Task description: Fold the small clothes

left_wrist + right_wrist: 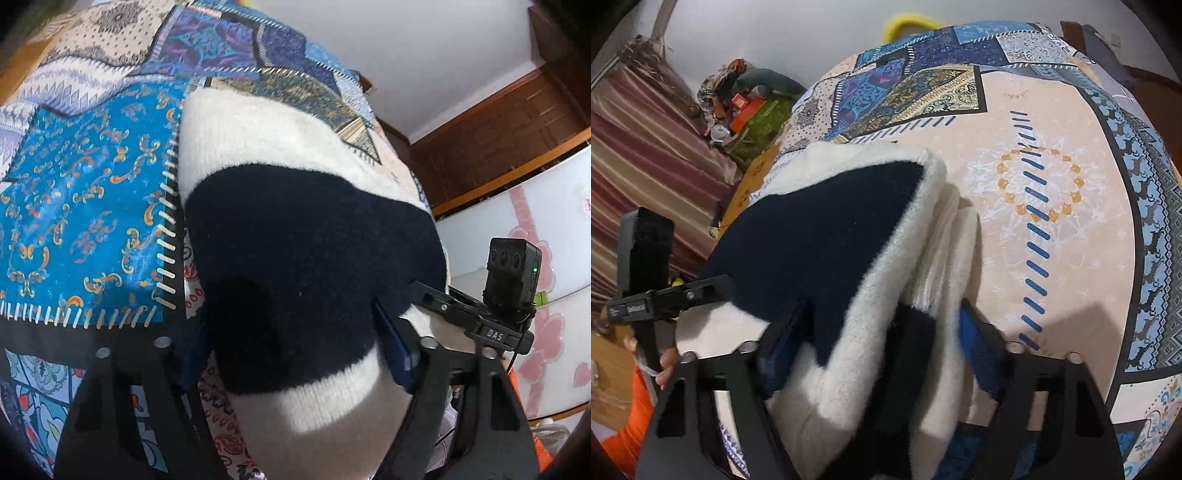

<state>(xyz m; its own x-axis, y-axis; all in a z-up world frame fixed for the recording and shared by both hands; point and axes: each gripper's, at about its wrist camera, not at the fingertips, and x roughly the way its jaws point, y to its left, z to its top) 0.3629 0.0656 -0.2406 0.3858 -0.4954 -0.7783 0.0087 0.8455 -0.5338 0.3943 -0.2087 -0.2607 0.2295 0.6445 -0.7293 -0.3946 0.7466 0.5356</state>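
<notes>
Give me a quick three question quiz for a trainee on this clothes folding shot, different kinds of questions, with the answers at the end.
1. True or false: the garment is plain red.
2. Multiple choice: what lies under the garment? A) a bare wooden floor B) a patchwork-print cloth C) a metal tray
3. Fill in: between the fingers of the right gripper sits a folded bundle of ____ and cream knit.

Key
1. False: it is dark navy and cream.
2. B
3. navy. The left gripper has the same garment between its fingers.
</notes>
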